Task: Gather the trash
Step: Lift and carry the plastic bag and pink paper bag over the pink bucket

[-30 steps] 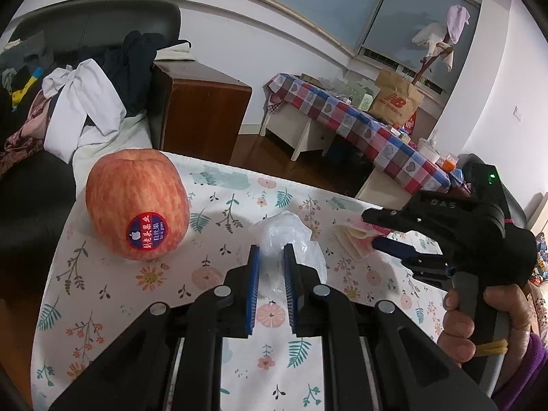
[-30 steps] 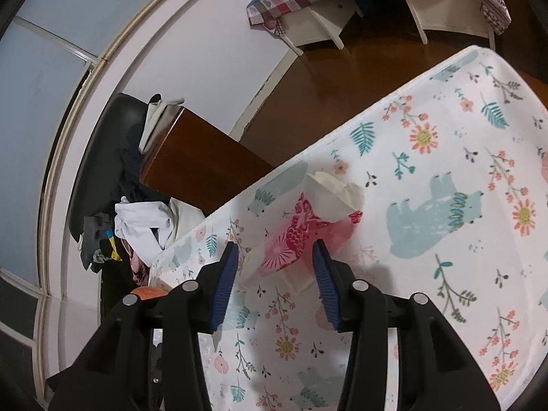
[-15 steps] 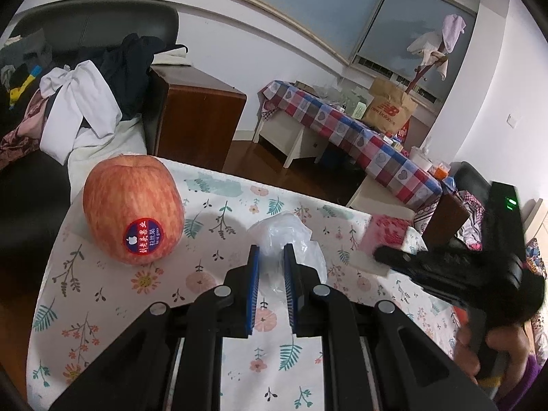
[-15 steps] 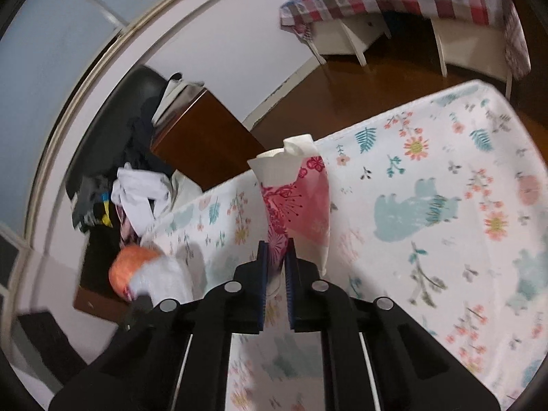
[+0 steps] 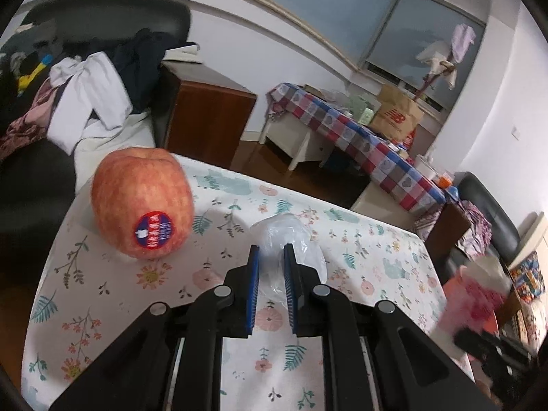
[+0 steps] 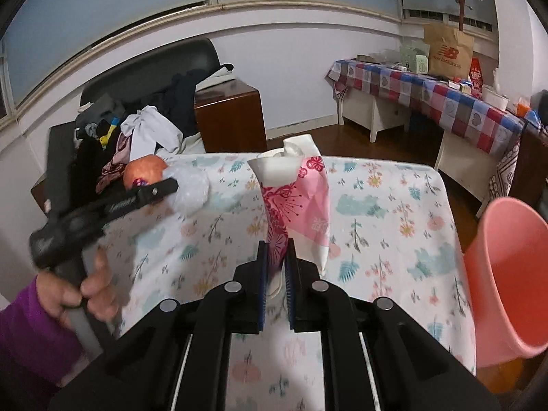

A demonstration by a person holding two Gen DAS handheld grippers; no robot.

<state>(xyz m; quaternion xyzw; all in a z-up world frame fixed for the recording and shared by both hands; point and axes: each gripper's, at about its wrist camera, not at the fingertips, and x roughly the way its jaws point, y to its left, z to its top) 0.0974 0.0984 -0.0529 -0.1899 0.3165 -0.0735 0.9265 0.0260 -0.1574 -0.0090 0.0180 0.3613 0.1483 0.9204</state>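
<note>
While two grippers each pinch one piece of trash, one apple (image 5: 141, 202) sits near the table's left edge.

The left gripper (image 5: 270, 257) has its jaws nipped on a clear plastic wrapper (image 5: 289, 236) over the middle of the floral tablecloth (image 5: 376, 260); the right gripper (image 6: 274, 251) clamps a pink tissue packet (image 6: 294, 202) upright above the table, near one pink bin (image 6: 507, 274) off the right edge. The apple's round sticker is unreadable; a brown bag (image 6: 447, 53) on the checked side table (image 6: 455, 102) reads "new balance". One black sofa (image 6: 144, 78) holds heaped clothes.
</note>
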